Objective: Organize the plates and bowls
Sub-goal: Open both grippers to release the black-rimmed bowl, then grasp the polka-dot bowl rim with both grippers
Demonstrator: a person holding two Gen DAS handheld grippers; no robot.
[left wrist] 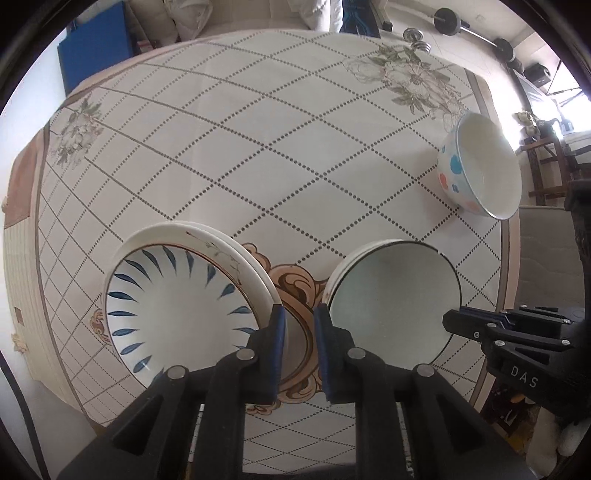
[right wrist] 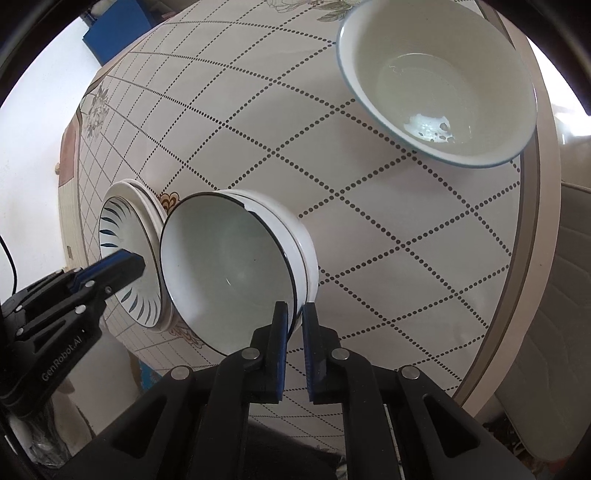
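A stack of plates, topped by a blue-leaf plate (left wrist: 173,306) (right wrist: 122,236), stands at the table's near left. Beside it on the right is a stack of bowls with a black-rimmed bowl on top (left wrist: 395,302) (right wrist: 229,266). A dotted bowl with a blue rim (left wrist: 480,166) (right wrist: 439,81) stands apart near the right edge. My left gripper (left wrist: 299,332) hangs over the gap between the two stacks, jaws narrowly apart and empty. My right gripper (right wrist: 294,317) is shut on the near rim of the black-rimmed bowl; it also shows in the left wrist view (left wrist: 480,325).
The round table (left wrist: 258,140) has a diamond-pattern cloth with flower prints. Its right edge (right wrist: 532,221) runs close to the dotted bowl. Barbells (left wrist: 472,33) and furniture stand beyond the far side.
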